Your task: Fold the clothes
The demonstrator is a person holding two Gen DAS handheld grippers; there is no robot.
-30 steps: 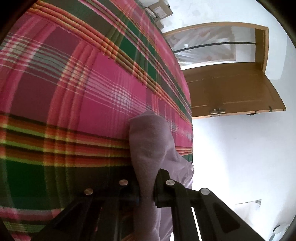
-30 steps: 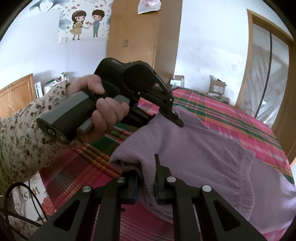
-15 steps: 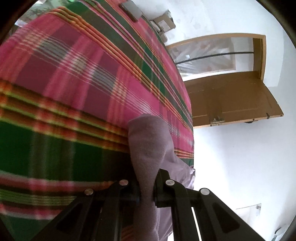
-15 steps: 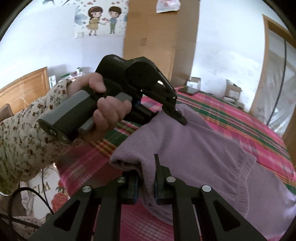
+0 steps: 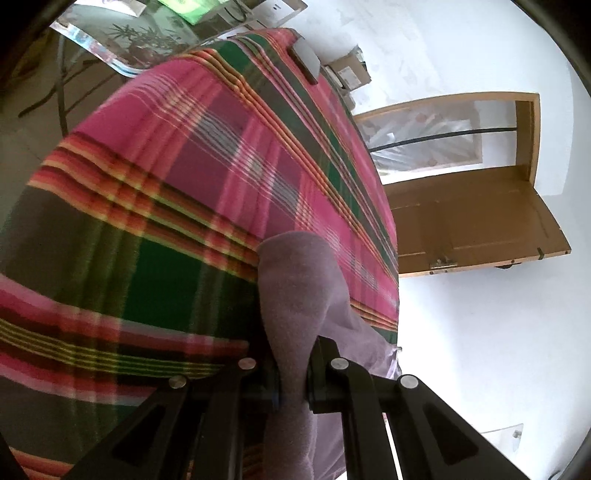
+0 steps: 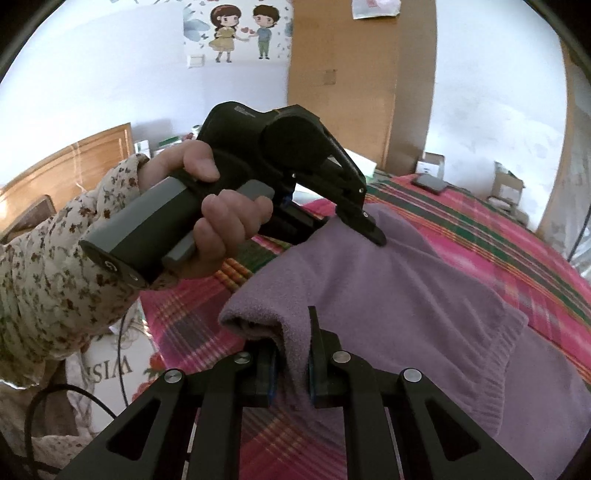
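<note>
left claw: the left gripper (image 5: 293,380) is clenched on a bunched fold of the purple sweater (image 5: 295,295); cloth fills the gap between the pads and sticks out ahead of the tips

right claw: the right gripper (image 6: 291,365) is clamped the same way on a thick rolled edge of the sweater (image 6: 388,295), fabric squeezed between both pads

sweater: stretched between the 2 claws, the rest spreading ahead and to the right of the right claw over the plaid bedspread (image 6: 498,229), ribbed hem off to its right

only in the right view: the other claw from outside (image 6: 364,218), its tip biting the far edge of the sweater ahead of the right claw, plus the hand (image 6: 221,218) gripping its grey handle and a floral sleeve (image 6: 55,277)

only in the left view: a wooden door (image 5: 472,221) off to the right of the claw with a glazed frame above it, and a glass-topped table (image 5: 122,40) past the far end of the bedspread (image 5: 166,221)

writing: a white bag (image 6: 118,365) low left of the right claw has letters reading something like "VISIV", upside down, so don't quote me; small print on the black claw body is too tiny to read

wall stuff: cartoon sticker of 2 kids (image 6: 242,31) on the wall, above the left claw as the right view sees it

phone: a dark phone (image 6: 430,181) lies on the bedspread far ahead, to the right

boxes: some cardboard boxes (image 6: 509,182) against the far wall; contents can't be seen
</note>
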